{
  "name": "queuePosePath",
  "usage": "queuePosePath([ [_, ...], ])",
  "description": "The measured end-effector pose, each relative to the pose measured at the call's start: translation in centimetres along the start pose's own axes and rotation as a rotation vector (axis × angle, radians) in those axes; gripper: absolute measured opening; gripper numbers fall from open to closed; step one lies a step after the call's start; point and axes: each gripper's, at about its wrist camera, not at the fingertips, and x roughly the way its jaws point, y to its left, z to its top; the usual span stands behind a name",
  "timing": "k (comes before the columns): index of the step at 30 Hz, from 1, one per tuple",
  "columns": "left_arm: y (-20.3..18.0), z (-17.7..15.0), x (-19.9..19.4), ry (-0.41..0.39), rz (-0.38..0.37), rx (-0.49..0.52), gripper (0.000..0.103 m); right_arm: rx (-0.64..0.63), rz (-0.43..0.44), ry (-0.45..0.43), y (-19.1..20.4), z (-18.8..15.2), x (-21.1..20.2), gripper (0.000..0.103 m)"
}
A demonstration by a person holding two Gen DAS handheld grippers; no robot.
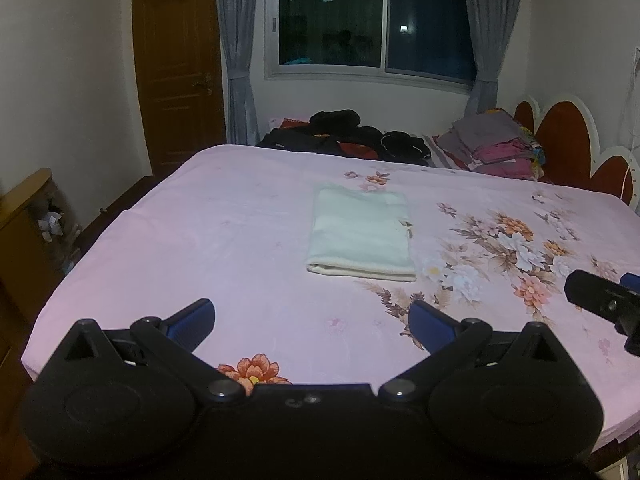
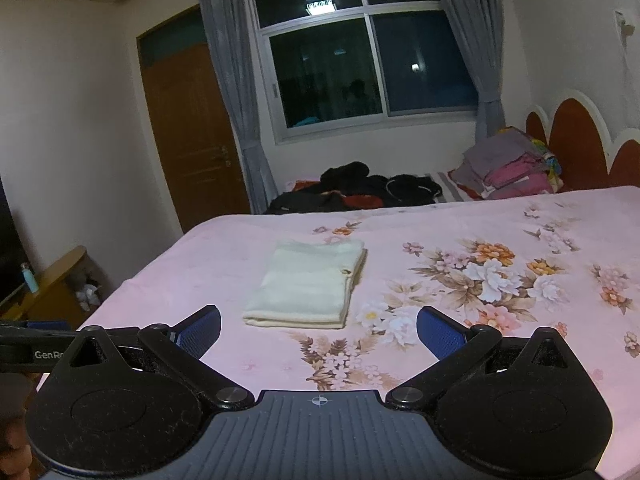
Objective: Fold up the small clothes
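Folded cloth (image 1: 362, 234), pale cream-white, lies flat on the pink floral bedsheet (image 1: 224, 240) as a neat rectangle, folded edge toward the cameras. A small dark mark sits on its right edge.

Relative to the left hand-held gripper (image 1: 312, 320): cloth lies ahead at about 12 to 1 o'clock, well apart from the blue fingertips (image 1: 192, 320), nothing between them. Jaws spread wide, empty, hovering over the near edge of the bed.

Relative to the right hand-held gripper (image 2: 319, 330): the cloth (image 2: 308, 284) lies ahead at about 11 to 12 o'clock, near but not touching. Jaws likewise spread wide, holding nothing.

Beyond the cloth, at 12 o'clock: a dark heap of clothes (image 1: 344, 136) at the far side of the bed; at 1 to 2 o'clock a stack of folded grey and pink items (image 1: 496, 144) beside the red scalloped headboard (image 1: 560, 136). Window (image 1: 372, 20) with grey curtains behind; wooden door (image 1: 176, 72) at 10 o'clock.

View differences: left wrist view shows the tip of the right hand-held gripper at 3 o'clock over the flower print. Right wrist view shows the left hand-held gripper's body (image 2: 36, 350) at 9 o'clock with partial lettering "GenRo", plus a blue bottle (image 2: 30, 278) on a low wooden unit at far left.
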Motion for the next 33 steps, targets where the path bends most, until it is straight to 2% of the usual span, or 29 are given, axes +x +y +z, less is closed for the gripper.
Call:
queuePosePath([
  [33,1.5,-0.2,0.4,0.009,0.015,-0.009,0.103,0.004,0.036,0.018,1.7,-0.2,1.2,0.103],
])
